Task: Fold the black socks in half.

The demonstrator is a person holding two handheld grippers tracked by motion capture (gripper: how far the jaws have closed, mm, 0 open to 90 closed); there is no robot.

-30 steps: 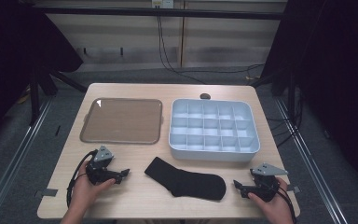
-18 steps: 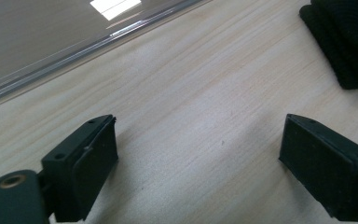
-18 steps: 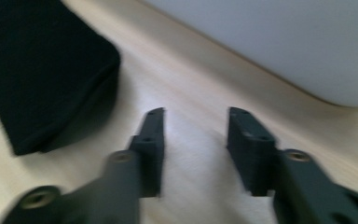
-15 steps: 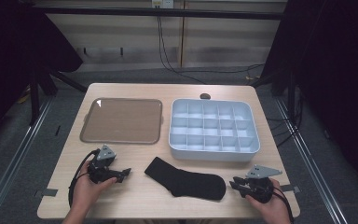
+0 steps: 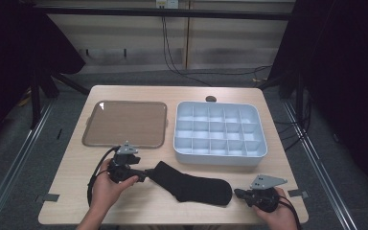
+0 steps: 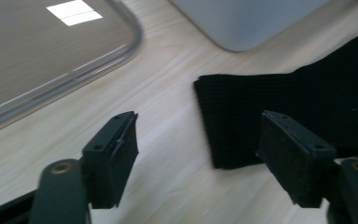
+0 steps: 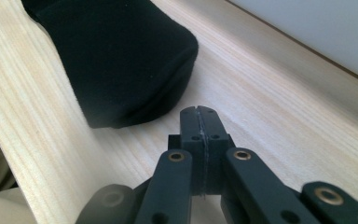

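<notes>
A black sock (image 5: 191, 183) of fine ribbed knit was laid flat near the front edge of a pale, straight-grained wooden table (image 5: 139, 206), its squared cuff turned toward the left gripper (image 5: 143, 176) and its rounded toe toward the right gripper (image 5: 238, 193). The left gripper was held low at the cuff end; in the left gripper view its two blocky black jaws were seen spread apart, having just been closing, with bare wood and the cuff's corner (image 6: 242, 116) between them and one jaw over the cloth — no pad was pressed on the sock. The right gripper was kept just beside the toe (not touching it), and in the right gripper view its jaws (image 7: 199, 135) were seen pressed flat together with nothing pinched, only a thin seam being left between the pads; the toe (image 7: 121, 60) lay soft and matte just beyond them. Behind the sock, a light blue-grey plastic organiser box (image 5: 219, 159) with rounded corners — divided by thin walls into a grid of small square compartments — was set at the right, and a shallow, brown-tinted translucent lid (image 5: 124, 123) with a raised rim and rounded corners was laid at the left. A small dark round spot (image 5: 211, 99) was visible by the table's far edge.
</notes>
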